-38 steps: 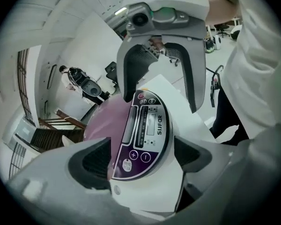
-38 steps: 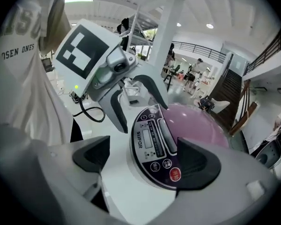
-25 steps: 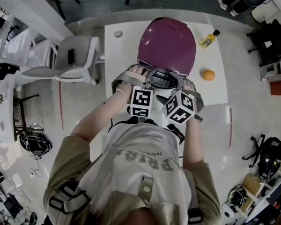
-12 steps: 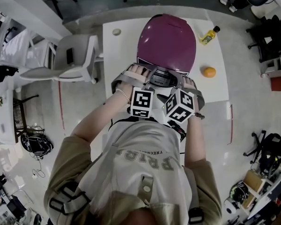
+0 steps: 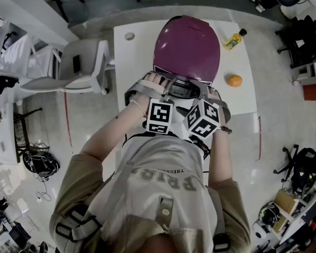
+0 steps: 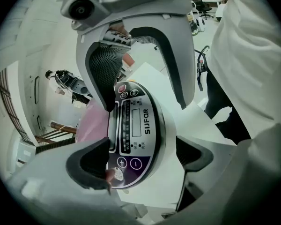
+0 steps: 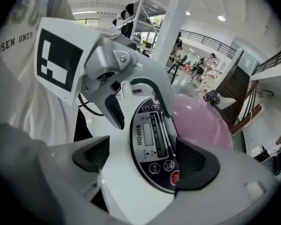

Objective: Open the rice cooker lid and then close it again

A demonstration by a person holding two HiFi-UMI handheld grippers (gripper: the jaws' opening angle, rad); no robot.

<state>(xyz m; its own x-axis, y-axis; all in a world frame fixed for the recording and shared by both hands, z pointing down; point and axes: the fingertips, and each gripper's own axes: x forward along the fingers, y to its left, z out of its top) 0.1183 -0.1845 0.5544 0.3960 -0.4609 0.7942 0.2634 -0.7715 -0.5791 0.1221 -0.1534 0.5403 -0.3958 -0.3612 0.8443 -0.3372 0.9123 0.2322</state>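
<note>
Lid [image 5: 187, 49] shut | left gripper [image 6: 143, 161], right gripper [image 7: 143, 159]: jaws wide, gripping nothing, over control panel [image 6: 136, 121] | opening probably not yet done

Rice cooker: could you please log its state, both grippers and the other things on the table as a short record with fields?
rice cooker lid: purple, closed
support: white table
control panel: on the cooker's front, facing the person
left gripper: jaws open, poised over the panel, nothing gripped
right gripper: jaws open, poised over the panel, nothing gripped
orange: on the table, right of the cooker
yellow bottle: near the table's far right corner
</note>
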